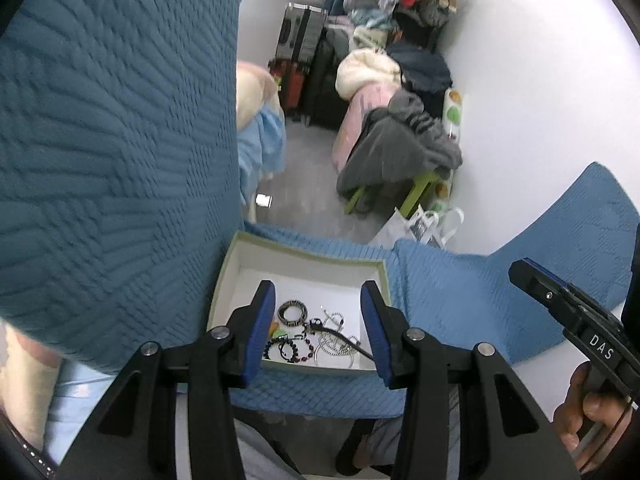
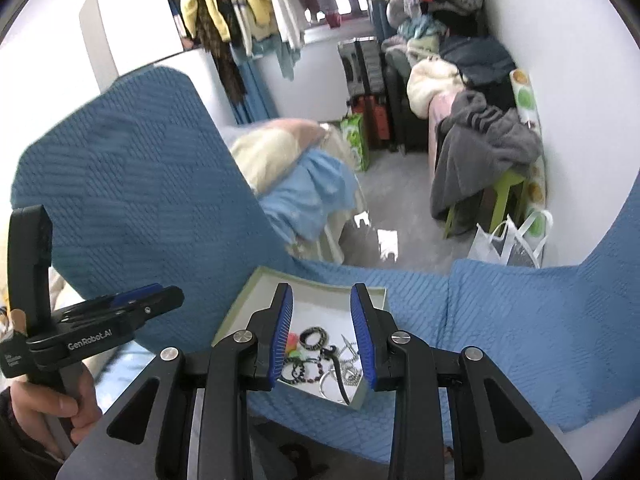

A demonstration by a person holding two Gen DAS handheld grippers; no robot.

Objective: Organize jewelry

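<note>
An open, pale green shallow box (image 1: 304,254) (image 2: 236,312) lies on a blue quilted seat. Inside is a tangle of jewelry: a dark woven bracelet (image 1: 293,312) (image 2: 314,338), dark beaded bracelets (image 1: 286,350) (image 2: 300,372), silver bangles and chains (image 1: 336,350) (image 2: 338,376), and a small orange and green piece (image 1: 277,330) (image 2: 293,342). My left gripper (image 1: 318,286) hangs above the box, open, with nothing between its blue pads. My right gripper (image 2: 321,288) is also above the box, open a little less, and empty. Each shows side-on in the other's view (image 1: 524,268) (image 2: 172,296).
A blue quilted chair back (image 1: 120,160) (image 2: 140,180) rises to the left of the box. A blue cushion (image 1: 460,300) lies to its right. Beyond are a green stool under grey clothes (image 1: 400,148), a white bag (image 1: 424,224), suitcases (image 1: 320,80) and hanging clothes (image 2: 248,8).
</note>
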